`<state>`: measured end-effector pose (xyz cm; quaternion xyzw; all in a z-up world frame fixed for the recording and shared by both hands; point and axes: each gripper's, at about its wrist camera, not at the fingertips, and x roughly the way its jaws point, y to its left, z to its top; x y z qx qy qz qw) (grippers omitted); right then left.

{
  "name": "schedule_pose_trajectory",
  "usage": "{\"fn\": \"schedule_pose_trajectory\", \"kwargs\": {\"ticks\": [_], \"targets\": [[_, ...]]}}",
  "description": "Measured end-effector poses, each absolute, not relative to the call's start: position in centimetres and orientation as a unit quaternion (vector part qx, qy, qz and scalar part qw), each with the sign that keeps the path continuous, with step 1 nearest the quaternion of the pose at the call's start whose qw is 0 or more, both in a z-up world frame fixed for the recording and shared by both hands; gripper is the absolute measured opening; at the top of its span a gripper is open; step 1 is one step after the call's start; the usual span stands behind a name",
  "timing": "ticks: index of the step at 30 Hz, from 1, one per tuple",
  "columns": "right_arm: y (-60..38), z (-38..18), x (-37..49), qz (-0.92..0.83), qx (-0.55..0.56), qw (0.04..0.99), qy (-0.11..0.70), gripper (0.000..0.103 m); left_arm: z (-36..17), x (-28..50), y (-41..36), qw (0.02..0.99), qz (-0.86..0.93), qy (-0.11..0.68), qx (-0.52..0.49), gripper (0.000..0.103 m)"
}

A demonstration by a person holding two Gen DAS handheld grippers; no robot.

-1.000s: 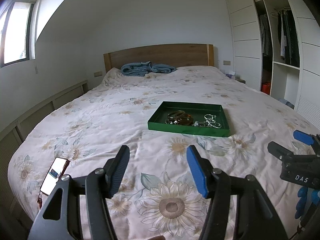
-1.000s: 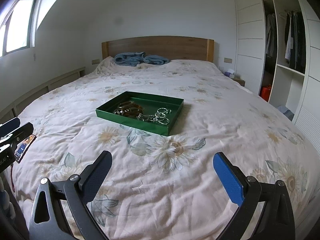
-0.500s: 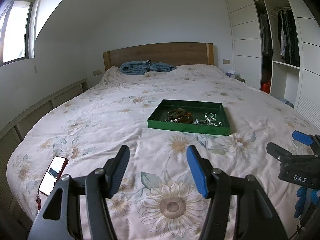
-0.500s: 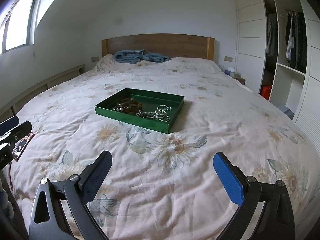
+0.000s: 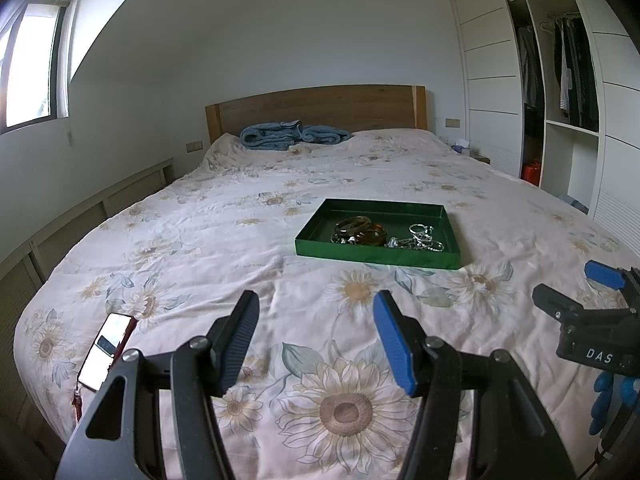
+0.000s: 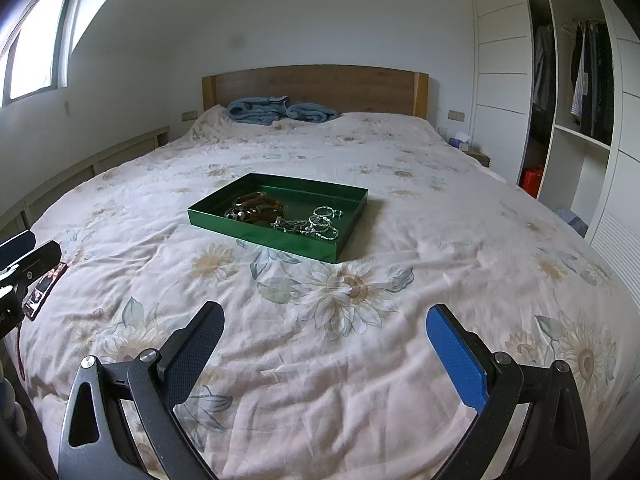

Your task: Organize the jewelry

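Observation:
A shallow green tray (image 5: 376, 254) (image 6: 256, 234) lies on the bed's flowered cover. In it are brown bangles (image 5: 362, 230) (image 6: 258, 208) and a heap of silver chains and rings (image 5: 420, 240) (image 6: 314, 222). My left gripper (image 5: 316, 308) is open and empty, well short of the tray and above the cover. My right gripper (image 6: 324, 320) is wide open and empty, also short of the tray. The right gripper shows at the right edge of the left wrist view (image 5: 576, 292).
A phone (image 5: 106, 350) lies near the bed's left front corner. A blue blanket (image 5: 292, 136) lies by the wooden headboard (image 5: 316, 108). An open wardrobe (image 5: 560, 80) stands at the right. A low wall ledge runs along the left of the bed.
Both grippers have drawn back and tilted a little, so the tray sits slightly farther and higher in both views. Both stay open. Nothing was taken or let go.

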<state>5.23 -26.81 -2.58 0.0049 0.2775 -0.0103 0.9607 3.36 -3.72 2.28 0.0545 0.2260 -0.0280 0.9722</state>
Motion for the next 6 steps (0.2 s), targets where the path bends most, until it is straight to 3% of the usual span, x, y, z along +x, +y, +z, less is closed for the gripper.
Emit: {"fn": "schedule_pose_trajectory", "kwargs": {"ticks": [6], "targets": [[-26.85,-2.58,5.24,-0.01,0.005,0.961,0.278,0.1,2.03,3.39,-3.81,0.972,-0.027,0.228,0.055,0.057]]}}
